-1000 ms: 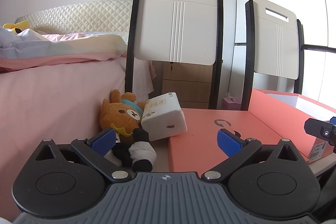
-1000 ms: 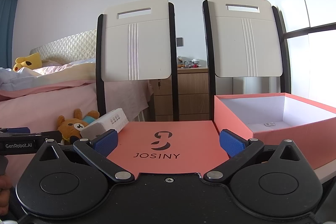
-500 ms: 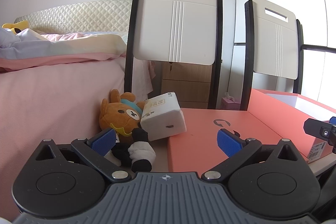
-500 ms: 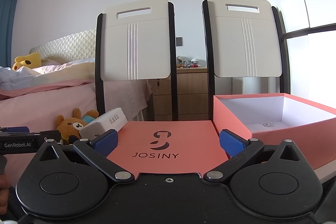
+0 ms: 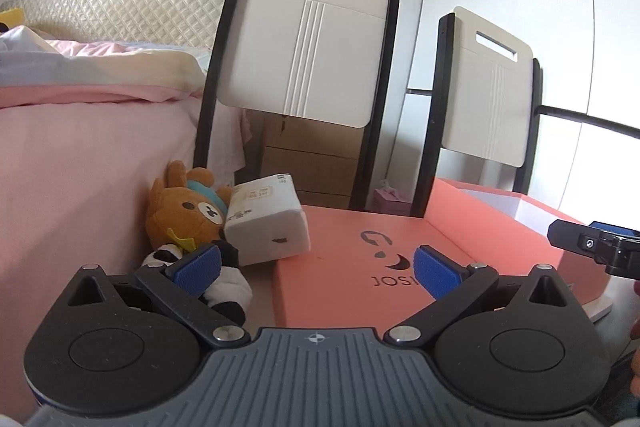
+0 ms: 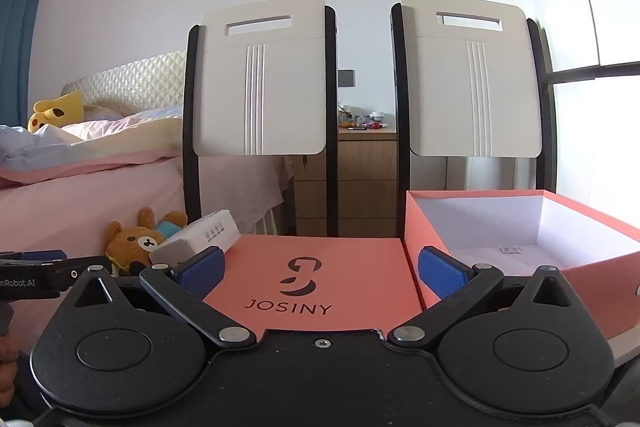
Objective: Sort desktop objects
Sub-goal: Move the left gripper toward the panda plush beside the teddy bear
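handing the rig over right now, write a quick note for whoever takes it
Left gripper: open, empty, aimed at the plush bear and white pack.
Right gripper: open, empty, over the coral lid.
The pack leans on the bear and the lid's left edge. A small panda plush lies before the bear.
Open coral box sits right of the lid, nearly empty.
Done: nothing sorted. Left: everything.

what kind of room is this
Most likely a bedroom: a bed with pink bedding and a quilted headboard, a wooden nightstand behind two chairs, and plush toys around.
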Demonstrator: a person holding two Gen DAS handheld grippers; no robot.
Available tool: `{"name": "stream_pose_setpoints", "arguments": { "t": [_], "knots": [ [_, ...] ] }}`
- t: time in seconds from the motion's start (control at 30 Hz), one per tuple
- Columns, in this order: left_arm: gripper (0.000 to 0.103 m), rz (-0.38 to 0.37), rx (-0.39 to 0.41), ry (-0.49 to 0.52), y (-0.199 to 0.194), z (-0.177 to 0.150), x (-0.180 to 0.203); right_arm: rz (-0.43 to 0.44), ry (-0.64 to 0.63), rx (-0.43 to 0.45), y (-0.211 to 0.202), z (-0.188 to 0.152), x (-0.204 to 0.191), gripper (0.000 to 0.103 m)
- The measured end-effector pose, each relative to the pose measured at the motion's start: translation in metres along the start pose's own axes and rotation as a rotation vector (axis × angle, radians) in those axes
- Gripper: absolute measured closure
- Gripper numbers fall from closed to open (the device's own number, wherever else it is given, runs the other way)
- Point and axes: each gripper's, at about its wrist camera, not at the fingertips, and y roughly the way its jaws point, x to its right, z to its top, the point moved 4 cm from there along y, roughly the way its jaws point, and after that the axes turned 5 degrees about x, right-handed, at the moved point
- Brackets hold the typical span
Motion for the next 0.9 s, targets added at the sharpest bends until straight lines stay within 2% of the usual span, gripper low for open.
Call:
{"name": "stream_pose_setpoints", "arguments": {
  "t": [0.23, 0.33, 0.63, 0.73, 0.9],
  "knots": [
    [0.0, -0.145, -0.023, -0.125, 0.006, 0.006, -0.007, 0.022, 0.032, -0.02, 0.008, 0.008, 0.019, 0.0],
    [0.0, -0.179, -0.027, -0.172, 0.008, 0.011, -0.01, 0.034, 0.032, -0.003, 0.012, 0.014, 0.024, 0.0],
    [0.0, -0.22, -0.076, -0.286, 0.017, 0.019, -0.02, 0.039, 0.01, -0.011, 0.024, 0.017, 0.031, 0.0],
    [0.0, -0.228, -0.084, -0.291, 0.021, 0.02, -0.021, 0.039, 0.038, -0.026, 0.025, 0.013, 0.037, 0.0],
    [0.0, -0.199, -0.09, -0.262, 0.029, 0.021, -0.021, 0.018, 0.063, -0.033, 0.026, 0.011, 0.043, 0.0]
  ]
}}
